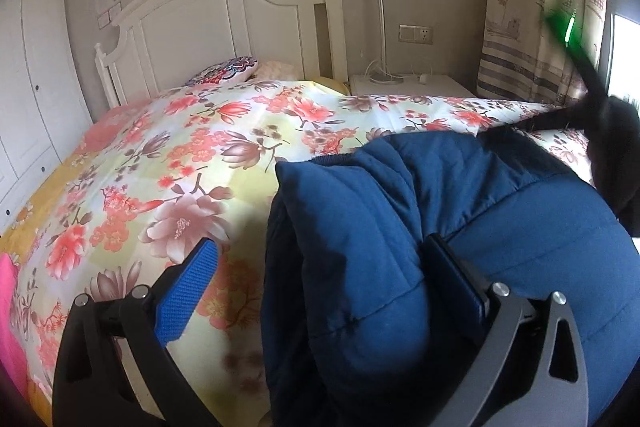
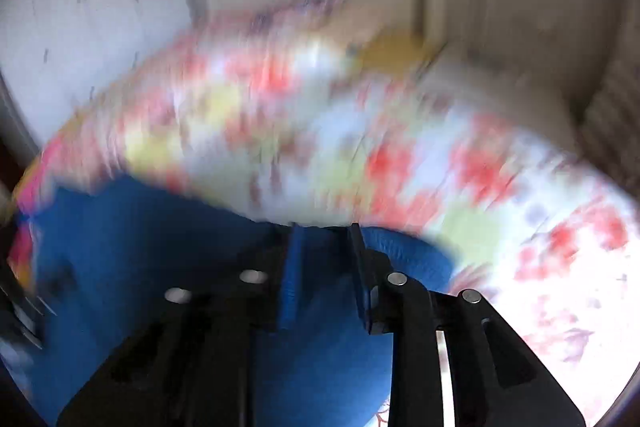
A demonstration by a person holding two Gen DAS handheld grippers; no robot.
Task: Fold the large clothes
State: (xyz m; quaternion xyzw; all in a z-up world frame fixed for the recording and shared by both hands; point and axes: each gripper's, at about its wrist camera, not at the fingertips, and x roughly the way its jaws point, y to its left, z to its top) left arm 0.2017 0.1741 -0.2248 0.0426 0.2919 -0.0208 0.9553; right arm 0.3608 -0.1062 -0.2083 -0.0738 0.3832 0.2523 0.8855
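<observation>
Between the wide-spread fingers of the left gripper [image 1: 320, 291] bulges a fold of the navy padded coat [image 1: 460, 211], lying on the bed's floral quilt [image 1: 168, 163]; the pads do not press it. Ahead of the right gripper [image 2: 326, 267] the view blurs; its fingers stand close together over blue cloth, grip unclear.

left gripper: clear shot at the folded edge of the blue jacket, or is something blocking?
Probably yes. The left gripper stands open astride the blue jacket, whose folded edge bulges up between its fingers on the floral quilt. Nothing lies in between; whether the pads touch yet, I cannot tell.
</observation>
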